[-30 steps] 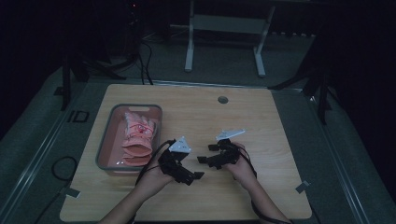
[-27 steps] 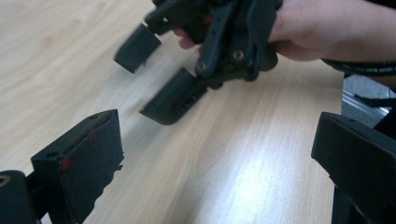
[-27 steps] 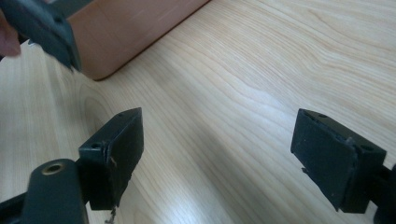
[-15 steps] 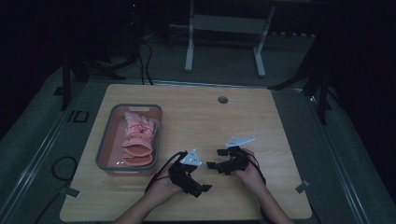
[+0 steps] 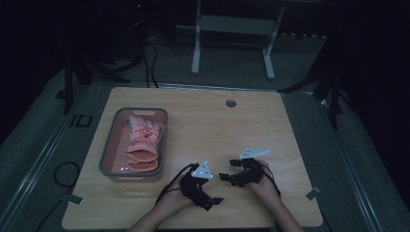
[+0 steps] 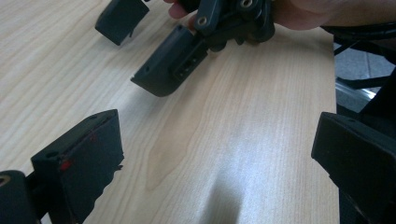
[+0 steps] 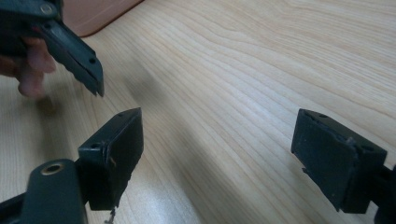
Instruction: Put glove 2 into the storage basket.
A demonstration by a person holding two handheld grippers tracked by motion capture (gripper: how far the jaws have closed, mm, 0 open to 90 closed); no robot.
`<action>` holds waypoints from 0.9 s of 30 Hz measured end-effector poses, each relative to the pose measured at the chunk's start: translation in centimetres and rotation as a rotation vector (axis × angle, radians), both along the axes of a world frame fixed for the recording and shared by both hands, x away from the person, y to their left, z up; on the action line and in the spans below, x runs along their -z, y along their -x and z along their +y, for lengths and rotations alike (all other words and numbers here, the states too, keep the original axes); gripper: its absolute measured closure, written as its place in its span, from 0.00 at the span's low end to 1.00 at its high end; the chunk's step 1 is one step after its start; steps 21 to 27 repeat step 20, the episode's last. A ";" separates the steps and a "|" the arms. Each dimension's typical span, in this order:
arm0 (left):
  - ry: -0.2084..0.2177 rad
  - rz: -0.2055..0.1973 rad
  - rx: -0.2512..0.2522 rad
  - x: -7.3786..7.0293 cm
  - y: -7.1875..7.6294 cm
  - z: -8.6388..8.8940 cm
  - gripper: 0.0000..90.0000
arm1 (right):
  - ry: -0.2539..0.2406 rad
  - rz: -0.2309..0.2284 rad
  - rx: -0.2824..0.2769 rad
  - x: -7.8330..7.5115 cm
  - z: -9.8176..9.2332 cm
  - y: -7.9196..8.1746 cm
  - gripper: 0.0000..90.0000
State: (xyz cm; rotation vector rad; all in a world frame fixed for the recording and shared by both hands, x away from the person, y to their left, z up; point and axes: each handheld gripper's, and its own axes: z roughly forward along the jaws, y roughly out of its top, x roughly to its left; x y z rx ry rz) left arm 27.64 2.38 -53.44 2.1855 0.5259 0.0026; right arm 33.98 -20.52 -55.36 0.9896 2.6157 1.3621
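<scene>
My left gripper [image 5: 216,200] and right gripper [image 5: 226,177] have drawn back toward me since a second ago, both with jaws apart and empty. The pink glove [image 5: 143,140] lies in the grey bin [image 5: 108,153], off to the left gripper's left, long axis running away from me, fingers pointing to the far edge.

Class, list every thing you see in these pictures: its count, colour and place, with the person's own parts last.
Table: one, light wood, centre of the high view.
Tray: one, grey, left part of the table.
Gloves: pink, count unclear, inside the tray.
Hole: one, grey, far middle of the table.
Frame: one, white, on the floor beyond the table.
Left tongs: black, open, near edge.
Right tongs: black, open, near edge, facing the left tongs.
</scene>
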 end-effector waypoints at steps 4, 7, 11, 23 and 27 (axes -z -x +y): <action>-0.012 -0.004 0.001 0.6 0.0 -0.1 0.02 | -0.015 0.000 0.014 0.2 -0.4 0.1 0.19; -0.001 0.002 0.001 1.0 0.0 -0.1 0.02 | -0.016 -0.014 0.021 0.3 -0.6 0.1 0.19; 0.005 0.011 -0.006 1.5 0.0 0.1 0.02 | -0.009 -0.025 0.024 0.4 -0.6 0.1 0.18; 0.025 0.001 -0.012 1.5 0.0 0.5 0.02 | -0.011 -0.031 0.035 0.5 -0.8 0.1 0.18; 0.025 0.001 -0.012 1.5 0.0 0.5 0.02 | -0.011 -0.031 0.035 0.5 -0.8 0.1 0.18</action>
